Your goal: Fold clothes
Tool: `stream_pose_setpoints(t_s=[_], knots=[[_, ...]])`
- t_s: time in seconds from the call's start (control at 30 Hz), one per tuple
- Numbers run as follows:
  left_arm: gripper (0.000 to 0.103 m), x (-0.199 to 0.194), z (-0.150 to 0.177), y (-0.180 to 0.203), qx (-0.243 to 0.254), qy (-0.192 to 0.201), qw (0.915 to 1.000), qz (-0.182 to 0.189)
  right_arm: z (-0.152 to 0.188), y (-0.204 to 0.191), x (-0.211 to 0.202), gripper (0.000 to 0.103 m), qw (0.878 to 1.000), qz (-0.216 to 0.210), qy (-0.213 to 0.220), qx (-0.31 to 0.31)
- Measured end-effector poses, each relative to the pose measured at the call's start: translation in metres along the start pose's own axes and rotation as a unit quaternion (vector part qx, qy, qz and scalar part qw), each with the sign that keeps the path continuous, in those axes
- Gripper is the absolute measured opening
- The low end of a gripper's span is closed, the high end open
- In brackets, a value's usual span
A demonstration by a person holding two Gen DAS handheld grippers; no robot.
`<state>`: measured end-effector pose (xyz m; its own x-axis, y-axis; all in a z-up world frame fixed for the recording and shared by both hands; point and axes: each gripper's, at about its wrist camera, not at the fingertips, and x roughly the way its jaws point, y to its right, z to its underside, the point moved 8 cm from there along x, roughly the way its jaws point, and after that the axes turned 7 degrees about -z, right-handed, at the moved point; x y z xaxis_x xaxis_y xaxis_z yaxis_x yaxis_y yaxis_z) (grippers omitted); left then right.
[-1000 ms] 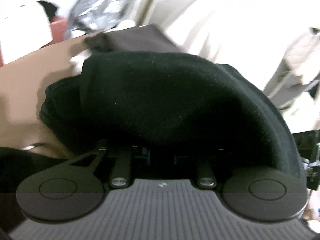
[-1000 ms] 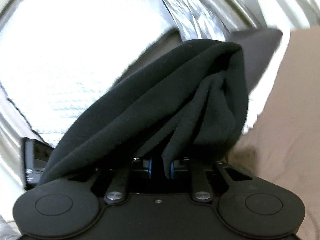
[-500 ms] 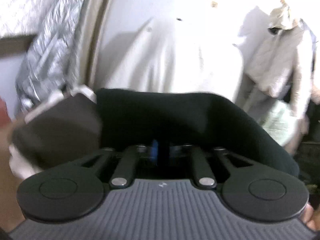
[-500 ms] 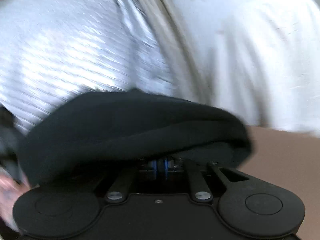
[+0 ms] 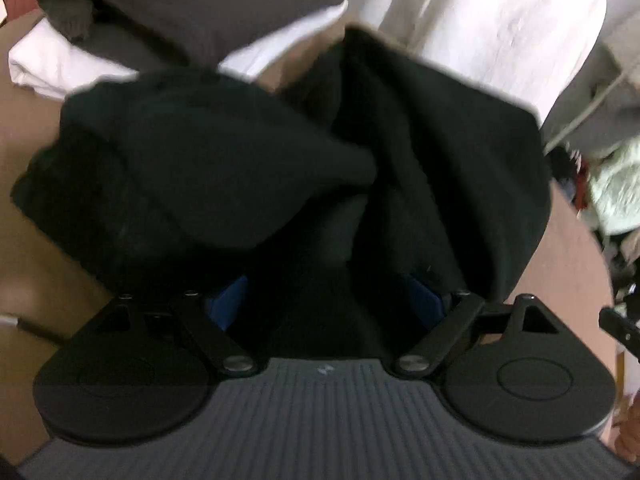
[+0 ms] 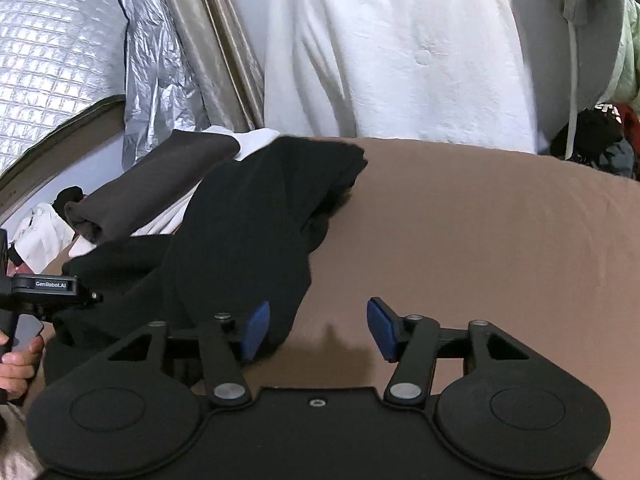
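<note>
Left view first: left gripper (image 5: 326,300) stands spread wide, its blue pads half buried in the black garment (image 5: 248,168), which lies bunched on the brown bed (image 5: 24,184) near the grey and white stack (image 5: 160,20), so I judge it just dropped, unfolded. Right view: right gripper (image 6: 318,326) gapes empty beside the garment's near edge; next it needs a hem pinched and spread flat, and "GenRobot.AI" (image 6: 51,285) reads on the other handle.

1. The left gripper (image 5: 326,300) sits at the lower frame, jaws spread wide.
2. A crumpled black garment (image 5: 280,168) fills the centre, draped between them.
3. Folded grey clothes (image 5: 192,4) lie upper left.
</note>
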<state>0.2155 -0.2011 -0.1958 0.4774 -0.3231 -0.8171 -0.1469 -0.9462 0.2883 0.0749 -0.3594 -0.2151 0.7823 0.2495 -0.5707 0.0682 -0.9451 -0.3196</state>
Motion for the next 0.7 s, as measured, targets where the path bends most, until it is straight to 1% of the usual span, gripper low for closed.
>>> stream_pose_setpoints(t_s=[0.07, 0.1, 0.13, 0.17, 0.23, 0.33, 0.4, 0.43, 0.47, 0.5, 0.53, 0.57, 0.6, 0.63, 0.67, 0.7], knots=[[0.086, -0.004, -0.002, 0.002, 0.017, 0.01, 0.9998, 0.009, 0.016, -0.006, 0.005, 0.06, 1.0, -0.022, 0.0, 0.012], [0.087, -0.004, -0.001, 0.0, 0.009, 0.004, 0.9997, 0.022, 0.02, -0.012, 0.012, 0.06, 0.999, -0.034, -0.005, 0.012], [0.093, -0.003, 0.002, -0.003, -0.003, -0.004, 0.9994, 0.035, 0.023, -0.018, 0.016, 0.06, 0.999, -0.045, -0.01, 0.007], [0.095, 0.0, 0.004, -0.005, -0.018, -0.022, 0.9985, 0.047, 0.026, -0.024, 0.019, 0.06, 0.998, -0.057, -0.016, 0.001], [0.096, 0.009, 0.01, -0.012, -0.054, -0.06, 0.9941, 0.073, 0.031, -0.035, 0.026, 0.062, 0.997, -0.077, -0.025, -0.008], [0.103, 0.024, 0.012, -0.02, -0.084, -0.092, 0.9886, 0.084, 0.037, -0.048, 0.036, 0.066, 0.995, -0.094, -0.034, -0.018], [0.103, 0.035, 0.014, -0.021, -0.103, -0.112, 0.9841, 0.091, 0.041, -0.05, 0.043, 0.066, 0.994, -0.095, -0.043, -0.02], [0.103, 0.036, 0.014, -0.018, -0.093, -0.11, 0.9851, 0.094, 0.043, -0.05, 0.046, 0.066, 0.994, -0.093, -0.047, -0.019], [0.099, 0.036, 0.014, -0.015, -0.079, -0.105, 0.9866, 0.096, 0.044, -0.049, 0.049, 0.066, 0.994, -0.092, -0.051, -0.017], [0.092, 0.036, 0.013, -0.012, -0.065, -0.1, 0.9879, 0.099, 0.045, -0.048, 0.051, 0.066, 0.994, -0.092, -0.054, -0.015], [0.068, 0.033, 0.013, -0.008, -0.042, -0.092, 0.9911, 0.087, 0.046, -0.046, 0.052, 0.066, 0.994, -0.092, -0.056, -0.012], [0.054, 0.03, 0.013, -0.003, -0.016, -0.083, 0.9938, 0.072, 0.046, -0.045, 0.054, 0.066, 0.994, -0.091, -0.057, -0.009], [0.05, 0.025, 0.013, 0.002, 0.006, -0.072, 0.9952, 0.066, 0.045, -0.043, 0.054, 0.066, 0.994, -0.09, -0.056, -0.006], [0.043, 0.02, 0.014, 0.009, 0.026, -0.06, 0.9959, 0.062, 0.044, -0.041, 0.054, 0.066, 0.994, -0.089, -0.055, -0.004], [0.039, 0.014, 0.014, 0.016, 0.038, -0.05, 0.9961, 0.061, 0.044, -0.039, 0.054, 0.066, 0.995, -0.088, -0.054, -0.001], [0.038, 0.009, 0.014, 0.023, 0.049, -0.041, 0.9961, 0.061, 0.042, -0.037, 0.054, 0.066, 0.995, -0.087, -0.052, 0.001]])
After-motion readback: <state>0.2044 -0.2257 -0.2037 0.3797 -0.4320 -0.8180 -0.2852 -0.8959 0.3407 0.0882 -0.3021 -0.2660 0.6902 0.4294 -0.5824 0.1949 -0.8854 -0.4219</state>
